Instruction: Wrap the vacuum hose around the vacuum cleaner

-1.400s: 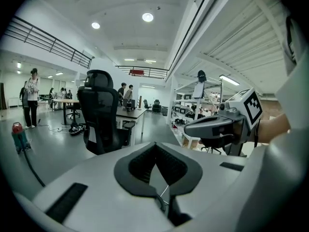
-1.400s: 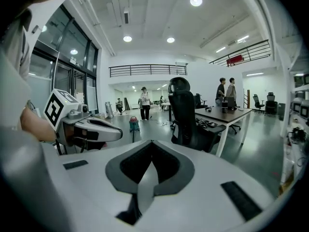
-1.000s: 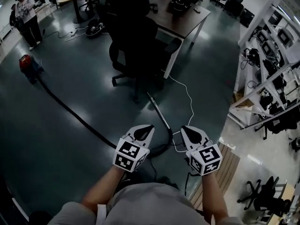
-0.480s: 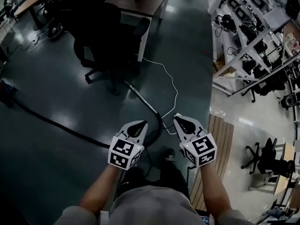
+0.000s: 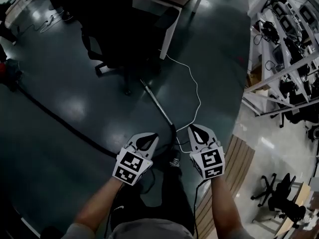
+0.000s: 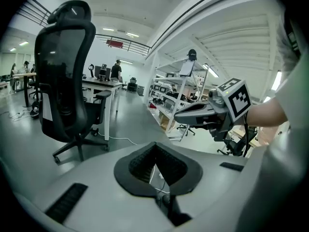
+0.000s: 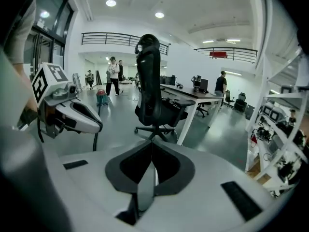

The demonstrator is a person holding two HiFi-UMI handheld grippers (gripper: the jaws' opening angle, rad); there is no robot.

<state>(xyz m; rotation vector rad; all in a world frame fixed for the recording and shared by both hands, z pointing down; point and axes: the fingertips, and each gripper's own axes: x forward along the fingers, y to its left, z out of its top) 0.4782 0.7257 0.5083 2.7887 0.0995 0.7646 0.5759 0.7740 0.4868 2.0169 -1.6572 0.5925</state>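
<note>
The wrapping is not yet getting under way: the person is standing over the near end of the hose (image 5: 65, 124), which is lying stretched across the floor. It is running from the vacuum (image 5: 11, 76) at the far left edge down to just below the left gripper (image 5: 148, 141), then bending into the wand (image 5: 158, 105), which is pointing toward the chair (image 5: 114, 29). The vacuum is sitting well apart from the person.

Both forearms are reaching forward, side by side. The left gripper and right gripper (image 5: 198, 133) are pointing ahead, above the floor, with marker cubes facing up. Each is showing its jaws pressed together on nothing.

The next move is probably calling for opening a jaw, stooping to the wand or hose end and clamping it before carrying it toward the vacuum
</note>
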